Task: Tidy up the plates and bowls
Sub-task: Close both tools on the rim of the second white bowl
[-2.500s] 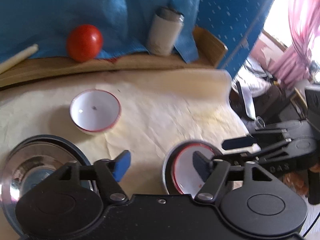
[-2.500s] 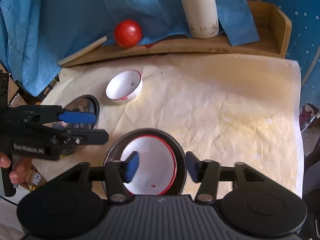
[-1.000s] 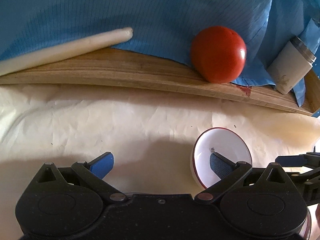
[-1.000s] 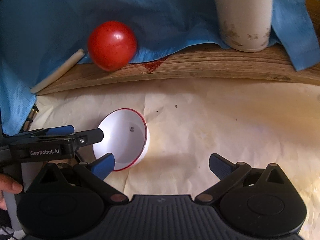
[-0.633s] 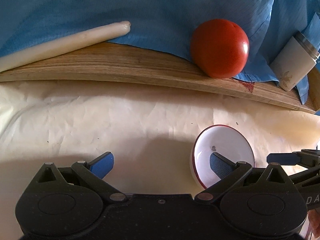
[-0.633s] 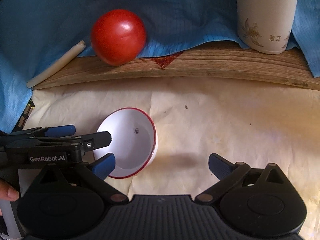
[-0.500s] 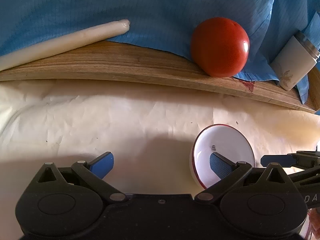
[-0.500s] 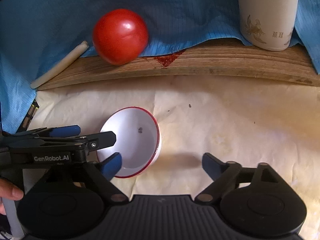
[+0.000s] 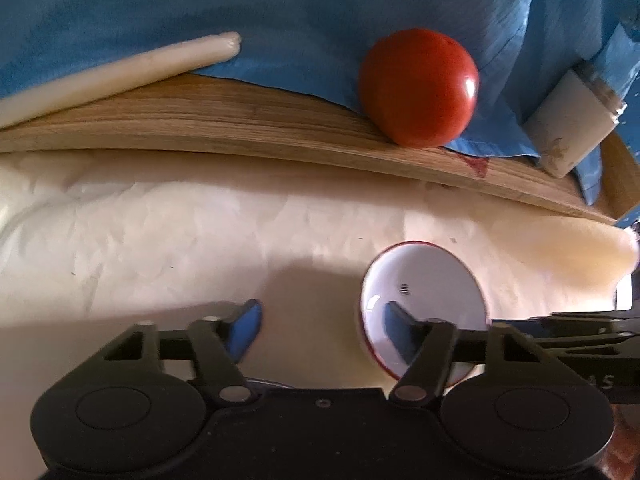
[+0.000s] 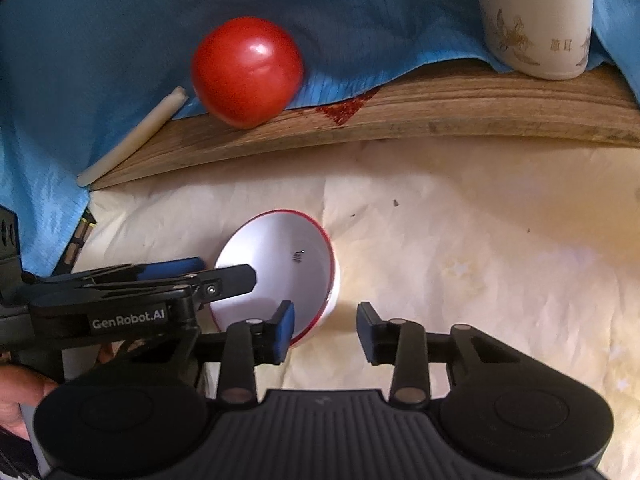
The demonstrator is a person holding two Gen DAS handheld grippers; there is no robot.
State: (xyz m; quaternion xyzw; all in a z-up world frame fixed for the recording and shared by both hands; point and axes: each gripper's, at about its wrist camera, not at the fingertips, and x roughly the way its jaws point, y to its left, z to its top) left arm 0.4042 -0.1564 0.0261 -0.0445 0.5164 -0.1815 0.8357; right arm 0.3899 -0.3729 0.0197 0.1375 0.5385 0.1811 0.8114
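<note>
A small white bowl with a red rim (image 9: 424,292) (image 10: 280,264) sits on the cream paper-covered table. My left gripper (image 9: 320,324) is open, its right finger inside the bowl and its left finger outside, straddling the bowl's left wall. My right gripper (image 10: 326,332) is open but narrower, its left finger inside the bowl at the near right rim and its right finger outside. The left gripper also shows in the right wrist view (image 10: 216,276), reaching in from the left over the bowl.
A wooden ledge (image 9: 280,132) runs along the back under a blue cloth (image 9: 280,8). On it lie a red tomato (image 9: 418,88) (image 10: 246,72), a white stick (image 9: 120,72) and a cream canister (image 10: 536,16). A hand (image 10: 16,396) holds the left gripper.
Both grippers have narrowed their jaws around the bowl's rim, the right more than the left. The bowl has stayed in place.
</note>
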